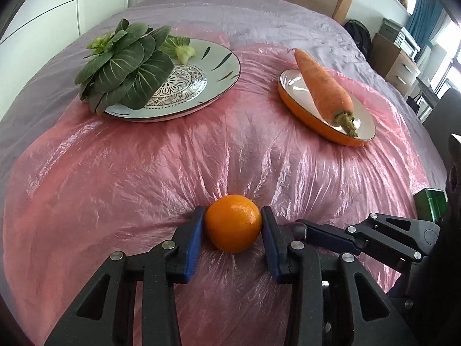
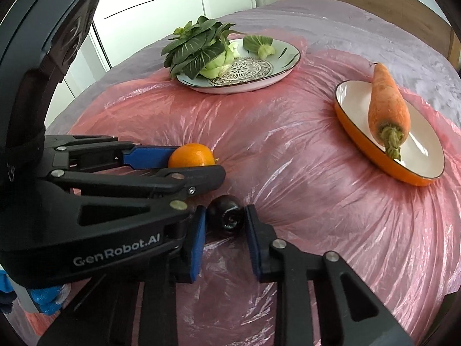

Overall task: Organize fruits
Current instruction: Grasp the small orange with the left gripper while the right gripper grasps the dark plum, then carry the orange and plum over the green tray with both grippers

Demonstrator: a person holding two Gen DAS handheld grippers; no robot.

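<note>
Orange [image 1: 233, 223] low on the pink plastic sheet [image 1: 115, 178], clamped by the left gripper [image 1: 232, 227]. Beside it, a dark fruit [image 2: 226, 212], perhaps a plum, pinched by the right gripper [image 2: 225, 220]. Carrot [image 1: 322, 86] plated beyond.

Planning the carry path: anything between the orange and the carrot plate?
Only bare pink plastic sheet between orange and carrot plate, seen in both wrist views.

Thin pink plastic sheet [image 1: 121, 178] lies crinkled and shiny. Plates [image 2: 426, 173] look glazed (ceramic, seemingly); the carrot [image 2: 389, 101] is matt and rough.
</note>
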